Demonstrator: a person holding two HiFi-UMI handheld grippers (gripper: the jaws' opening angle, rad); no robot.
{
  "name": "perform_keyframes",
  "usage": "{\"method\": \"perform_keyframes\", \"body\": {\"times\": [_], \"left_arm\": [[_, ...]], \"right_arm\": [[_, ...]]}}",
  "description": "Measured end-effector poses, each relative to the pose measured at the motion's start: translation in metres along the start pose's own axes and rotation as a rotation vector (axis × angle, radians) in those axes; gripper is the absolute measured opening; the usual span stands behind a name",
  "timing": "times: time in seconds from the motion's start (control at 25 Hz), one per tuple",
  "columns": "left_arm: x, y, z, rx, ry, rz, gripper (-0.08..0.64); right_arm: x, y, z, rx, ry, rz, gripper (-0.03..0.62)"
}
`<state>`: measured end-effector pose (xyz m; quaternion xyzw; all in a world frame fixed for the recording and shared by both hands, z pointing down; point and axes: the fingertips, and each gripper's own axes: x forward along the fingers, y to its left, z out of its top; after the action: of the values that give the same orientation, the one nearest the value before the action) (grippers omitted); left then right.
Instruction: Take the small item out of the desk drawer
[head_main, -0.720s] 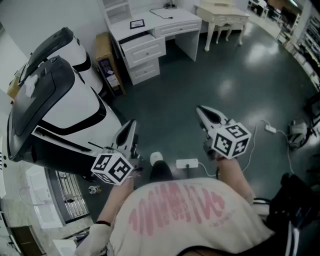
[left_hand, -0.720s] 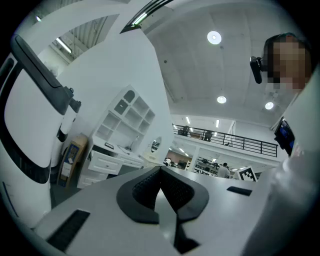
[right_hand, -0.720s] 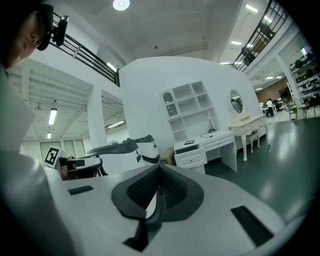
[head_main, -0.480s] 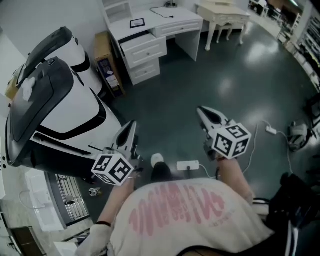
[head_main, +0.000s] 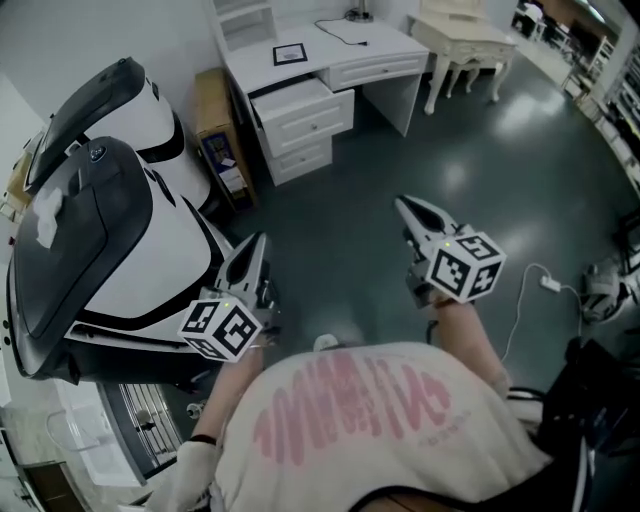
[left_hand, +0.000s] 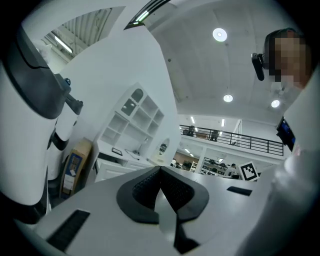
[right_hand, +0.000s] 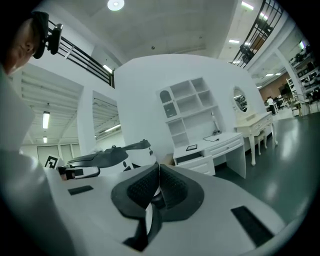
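White paint is covering the desk (head_main: 330, 50), which is standing well apart from both grippers across a stretch of dark floor (head_main: 350, 200). The upper drawer (head_main: 297, 101) in the desk's left-hand stack appears to be sitting slightly pulled out, with a dark gap showing along its top. The small item is not showing in any view. It is probably lying inside that drawer, too far off and too shadowed to make out.

The left gripper (head_main: 258, 241) is pointing towards the desk with its ribbed pads pressed together on nothing. The right gripper (head_main: 400, 204) is doing the same, its jaws clenched and empty. Both are probably being carried closed simply because nothing is within reach yet. The person is holding them level and forward, seemingly ready for the walk up to the desk.

A cardboard box (head_main: 215, 130) is leaning just beside the desk's left end. A small framed picture (head_main: 291, 54) is lying on the desk top, and a cream table (head_main: 470, 40) is standing just to the desk's right.
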<state>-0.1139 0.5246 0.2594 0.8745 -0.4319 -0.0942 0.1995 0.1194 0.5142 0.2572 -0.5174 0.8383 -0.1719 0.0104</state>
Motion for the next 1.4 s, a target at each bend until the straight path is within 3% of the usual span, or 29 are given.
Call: {"method": "perform_keyframes", "body": {"times": [0.28, 0.48, 0.68, 1.04, 1.4], "left_arm": [[0.055, 0.052, 0.039, 0.018, -0.011, -0.035, 0.029], [0.073, 0.077, 0.024, -0.044, 0.038, -0.016, 0.028], [0.109, 0.105, 0.017, -0.069, 0.054, -0.016, 0.029], [0.214, 0.163, 0.048, -0.062, 0.028, 0.047, 0.029], [0.336, 0.212, 0.090, -0.053, -0.023, 0.085, 0.029]], "right_arm": [[0.077, -0.010, 0.019, 0.044, -0.007, -0.007, 0.018], [0.096, -0.037, -0.006, 0.119, 0.083, -0.055, 0.018], [0.135, -0.072, -0.004, 0.163, 0.074, -0.071, 0.018], [0.253, -0.146, 0.033, 0.174, 0.091, -0.004, 0.018], [0.373, -0.200, 0.090, 0.127, 0.121, 0.118, 0.018]]}}
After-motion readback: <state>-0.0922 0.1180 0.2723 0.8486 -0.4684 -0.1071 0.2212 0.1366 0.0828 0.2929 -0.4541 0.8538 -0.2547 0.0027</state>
